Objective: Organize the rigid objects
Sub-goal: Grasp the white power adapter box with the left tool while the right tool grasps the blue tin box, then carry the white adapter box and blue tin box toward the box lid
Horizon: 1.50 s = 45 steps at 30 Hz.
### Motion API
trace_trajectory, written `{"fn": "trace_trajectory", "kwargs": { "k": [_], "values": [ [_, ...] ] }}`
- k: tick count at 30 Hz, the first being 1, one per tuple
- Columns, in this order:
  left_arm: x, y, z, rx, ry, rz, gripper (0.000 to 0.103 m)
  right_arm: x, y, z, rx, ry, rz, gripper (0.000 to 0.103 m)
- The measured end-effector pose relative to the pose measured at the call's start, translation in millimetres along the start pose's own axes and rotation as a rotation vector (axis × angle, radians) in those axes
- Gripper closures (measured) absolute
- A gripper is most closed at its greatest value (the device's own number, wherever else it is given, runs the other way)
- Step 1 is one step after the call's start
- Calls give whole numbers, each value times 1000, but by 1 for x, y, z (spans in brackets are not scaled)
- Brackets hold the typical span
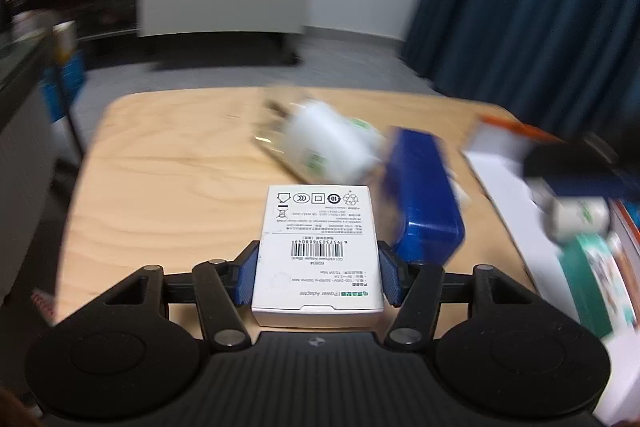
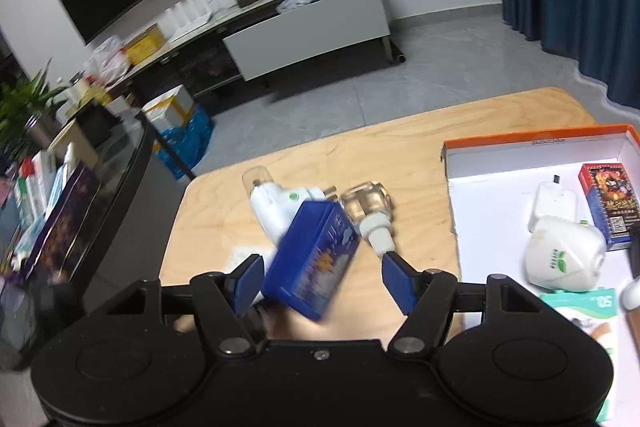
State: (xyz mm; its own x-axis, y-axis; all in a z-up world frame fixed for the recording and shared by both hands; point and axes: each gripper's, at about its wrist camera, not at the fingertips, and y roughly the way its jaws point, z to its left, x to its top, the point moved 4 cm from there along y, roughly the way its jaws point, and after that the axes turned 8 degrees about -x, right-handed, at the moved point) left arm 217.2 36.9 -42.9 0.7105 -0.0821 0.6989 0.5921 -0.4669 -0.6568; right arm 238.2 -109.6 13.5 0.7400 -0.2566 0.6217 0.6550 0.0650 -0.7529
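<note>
With the white adapter box [image 1: 318, 255] pinched on the table [image 1: 160, 187] by the left gripper [image 1: 319, 275], right gripper [image 2: 322, 279] spread around the blue box [image 2: 312, 259], a level lift toward the tray [image 2: 500, 187] is advised.

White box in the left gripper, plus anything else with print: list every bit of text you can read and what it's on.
"Power Adapter": white box, near its flap; it reads upside down in the left wrist view.
"10": circled mark on the same box, far end.
Barcode digits and fine print on that box: too small to read.
"50": green-and-white packet in the orange-rimmed tray.
Blue box: print blurred.
Red card box: print too small.
</note>
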Motion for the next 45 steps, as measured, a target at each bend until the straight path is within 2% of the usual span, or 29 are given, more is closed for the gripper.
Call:
{"fn": "trace_trajectory", "kwargs": {
  "k": [2, 4, 9, 12, 14, 16, 17, 18, 20, 25, 30, 38, 42, 45],
  "values": [
    [-7, -1, -12, -45, 2, 1, 43, 2, 8, 1, -16, 3, 15, 24],
    [-13, -5, -12, -45, -31, -11, 43, 1, 17, 1, -28, -5, 36, 24],
    [-21, -25, 8, 50, -138, -31, 44, -5, 31, 12, -49, -116, 31, 24],
    [-19, -35, 17, 66, -160, -31, 44, -10, 45, 25, -56, -262, 41, 24],
    [-15, -40, 18, 78, -167, -43, 44, -14, 55, 32, -95, -378, 33, 24],
    [-14, -43, 16, 87, -170, -55, 43, -16, 66, 36, -73, -437, 43, 35],
    [-14, -45, 15, 92, -174, -61, 43, -17, 71, 36, -67, -450, 53, 55],
    [-14, -48, 13, 99, -178, -67, 43, -19, 76, 36, -72, -467, 62, 62],
    [-14, -53, 10, 120, -182, -74, 43, -23, 78, 36, -74, -491, 49, 63],
    [-13, -66, -10, 139, -181, -90, 44, -26, 41, 19, -57, -423, 4, 63],
    [-9, -77, -60, 107, -133, -109, 44, -26, -29, -19, -87, -371, -91, 63],
    [-8, -63, -162, -31, -76, -103, 44, -32, -128, -137, -222, -211, -222, 63],
    [-9, -49, -200, -67, -59, -90, 44, -40, -152, -185, -290, -165, -242, 63],
    [-13, -42, -222, -75, -23, -82, 44, -48, -160, -206, -297, -127, -246, 63]
  ]
}}
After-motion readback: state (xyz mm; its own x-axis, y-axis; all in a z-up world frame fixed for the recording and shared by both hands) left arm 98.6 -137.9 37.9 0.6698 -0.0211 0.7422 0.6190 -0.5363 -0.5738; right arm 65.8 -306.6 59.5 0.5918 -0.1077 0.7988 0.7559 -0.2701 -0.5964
